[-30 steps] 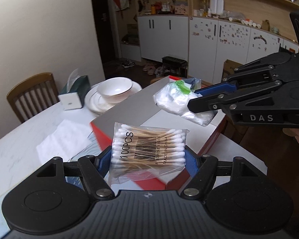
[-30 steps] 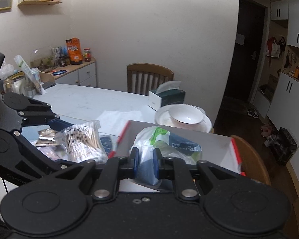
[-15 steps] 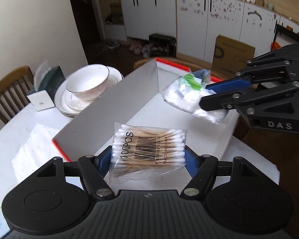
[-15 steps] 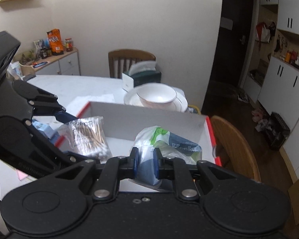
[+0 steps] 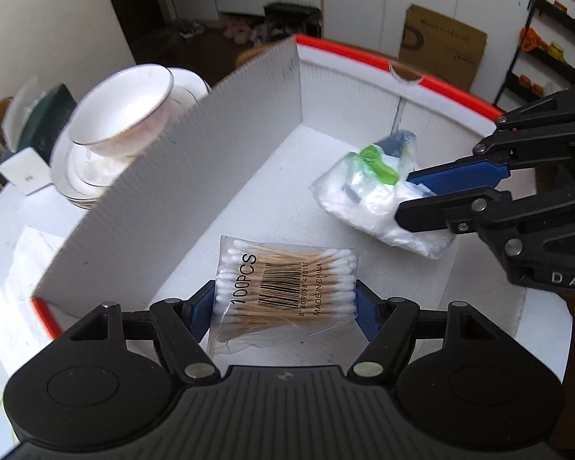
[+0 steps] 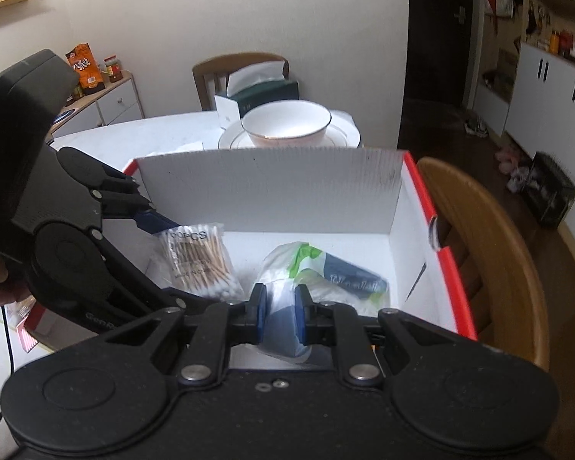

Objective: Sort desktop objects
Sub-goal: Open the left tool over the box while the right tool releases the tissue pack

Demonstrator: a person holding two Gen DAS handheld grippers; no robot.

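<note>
Both pairs of fingers are clamped on small packets over the open box. Blue pads of the left gripper (image 5: 285,308) press the two sides of the cotton swab packet (image 5: 287,287), and the right gripper (image 6: 280,316) is nearly shut, pinching the soft plastic pack (image 6: 318,272) by its near edge.

Biggest in view is the round white table (image 5: 4,237), which carries everything. On it stands the white box (image 5: 195,176) with red rims, its tall left wall hiding part of what lies beyond; its floor is bare, so it looks like the bin the sorted things go into. Left of that wall sits a stack of plates with a bowl (image 5: 122,115) on top, and further left a tissue box (image 5: 38,142), both outside the box and apart from the work.

Inside the box walls, the plastic pack hangs at the far right with its free end drooping toward the floor, while the swab packet is held flat at the near middle, barcode up. Each is gripped at an edge or side so it can be let go cleanly. Whether either packet touches the floor of the box I cannot tell; my guess is that both are about to be released there.
</note>
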